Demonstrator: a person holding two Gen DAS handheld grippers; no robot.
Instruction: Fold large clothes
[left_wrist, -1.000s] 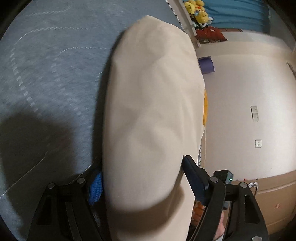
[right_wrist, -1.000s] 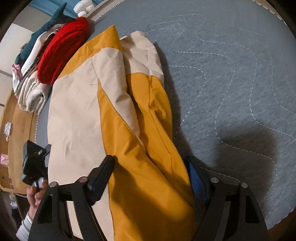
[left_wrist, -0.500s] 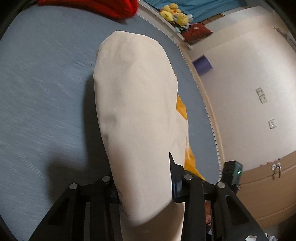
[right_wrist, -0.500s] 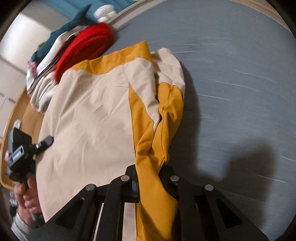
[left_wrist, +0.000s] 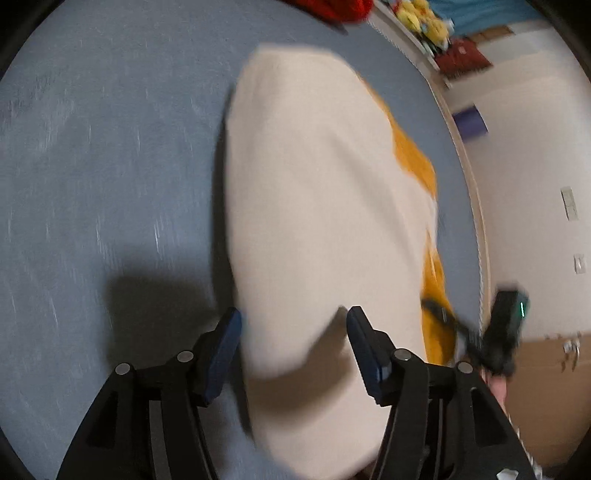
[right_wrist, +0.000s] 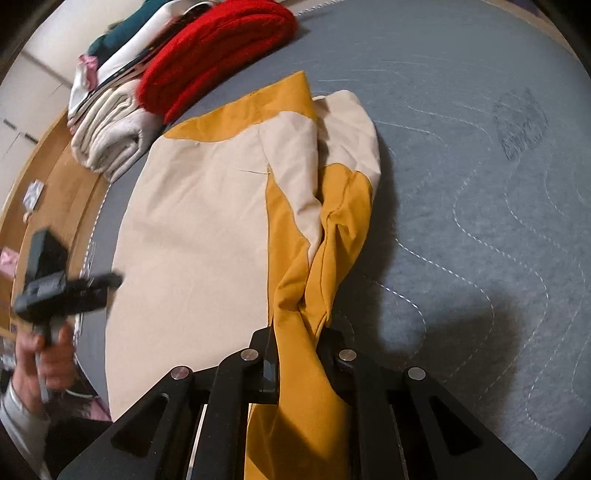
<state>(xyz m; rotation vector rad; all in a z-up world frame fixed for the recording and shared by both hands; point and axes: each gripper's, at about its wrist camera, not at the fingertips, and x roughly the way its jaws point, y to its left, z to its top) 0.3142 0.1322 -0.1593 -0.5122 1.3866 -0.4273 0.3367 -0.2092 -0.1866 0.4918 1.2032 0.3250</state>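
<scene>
A large cream and orange garment lies spread on a blue-grey quilted bed. My right gripper is shut on a bunched orange fold at the garment's near edge, and that fold is drawn up taut. In the left wrist view the cream side of the garment runs between the fingers of my left gripper. Its jaws are opening, and the right pad stands off the cloth. The left gripper also shows in the right wrist view, held in a hand at the bed's left edge.
A red knit and a pile of folded clothes sit at the bed's far left corner. Yellow plush toys and a purple item lie beyond the bed's edge. A wooden frame borders the bed.
My right gripper went from open around the orange fold to shut on it. The left gripper closed on the cream cloth, then spread again. Both views shifted along the garment, with motion blur.
</scene>
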